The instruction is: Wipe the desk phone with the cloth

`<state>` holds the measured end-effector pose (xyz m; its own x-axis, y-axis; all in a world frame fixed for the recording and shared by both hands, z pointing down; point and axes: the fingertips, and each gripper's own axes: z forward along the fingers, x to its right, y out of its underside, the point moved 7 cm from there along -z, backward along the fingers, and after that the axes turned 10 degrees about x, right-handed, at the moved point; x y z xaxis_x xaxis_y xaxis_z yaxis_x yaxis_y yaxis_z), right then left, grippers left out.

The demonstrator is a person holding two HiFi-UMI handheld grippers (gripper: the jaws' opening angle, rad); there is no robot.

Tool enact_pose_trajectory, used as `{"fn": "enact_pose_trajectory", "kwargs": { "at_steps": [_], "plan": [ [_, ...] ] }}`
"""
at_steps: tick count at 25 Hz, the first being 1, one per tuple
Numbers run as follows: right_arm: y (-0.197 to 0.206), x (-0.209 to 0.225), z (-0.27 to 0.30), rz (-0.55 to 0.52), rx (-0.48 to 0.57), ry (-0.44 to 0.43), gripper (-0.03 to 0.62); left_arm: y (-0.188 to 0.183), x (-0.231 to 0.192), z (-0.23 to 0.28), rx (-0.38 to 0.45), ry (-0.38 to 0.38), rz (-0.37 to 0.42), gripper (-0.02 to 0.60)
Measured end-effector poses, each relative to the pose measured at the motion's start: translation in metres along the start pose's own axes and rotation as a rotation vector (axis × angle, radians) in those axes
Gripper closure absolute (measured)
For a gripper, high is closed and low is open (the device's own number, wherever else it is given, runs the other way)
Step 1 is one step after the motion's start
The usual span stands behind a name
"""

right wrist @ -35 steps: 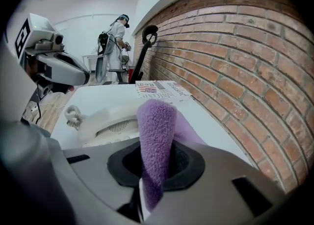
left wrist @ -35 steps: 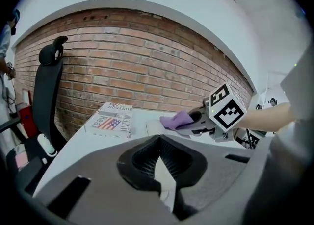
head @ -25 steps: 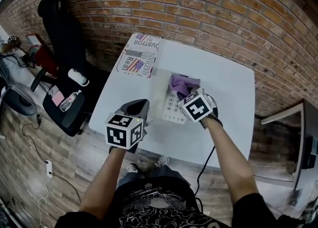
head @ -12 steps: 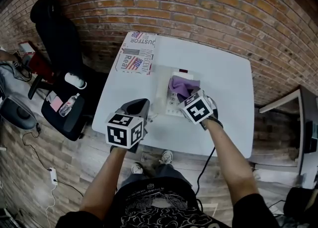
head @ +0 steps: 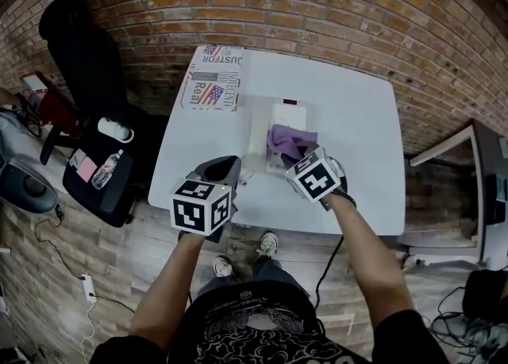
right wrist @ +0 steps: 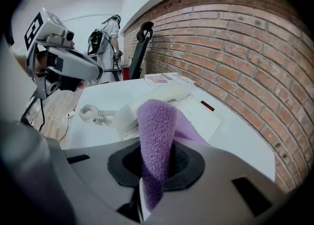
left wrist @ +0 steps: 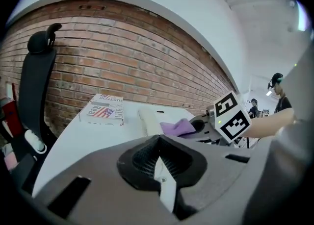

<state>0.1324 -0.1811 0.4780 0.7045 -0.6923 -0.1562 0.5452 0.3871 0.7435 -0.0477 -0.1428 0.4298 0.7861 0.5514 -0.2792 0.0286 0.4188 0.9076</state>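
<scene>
Here the right tongs (head: 298, 158), arm outstretched, clamp the fuzzy purple cloth (head: 286, 140) atop the white desk phone (head: 283, 115); the left tongs (head: 226, 170), closed empty, hover over the near edge of the white bench (head: 361, 136).

Your head camera looked steeply down; both gripper cameras, close behind their jaws, shared the desk phone (head: 287, 115) ahead.

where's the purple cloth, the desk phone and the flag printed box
purple cloth (head: 287, 142), head view, its bunched middle
desk phone (head: 286, 115), head view, bare upper body
flag printed box (head: 213, 78), head view, middle of its top
</scene>
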Motion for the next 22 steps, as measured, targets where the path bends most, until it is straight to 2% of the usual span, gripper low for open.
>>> {"fn": "enact_pose_trajectory", "kwargs": {
  "at_steps": [22],
  "plan": [
    [0.025, -0.058, -0.016, 0.069, -0.055, 0.017, 0.548, 0.016, -0.007, -0.038, -0.025, 0.085, 0.019, 0.575]
  ]
}}
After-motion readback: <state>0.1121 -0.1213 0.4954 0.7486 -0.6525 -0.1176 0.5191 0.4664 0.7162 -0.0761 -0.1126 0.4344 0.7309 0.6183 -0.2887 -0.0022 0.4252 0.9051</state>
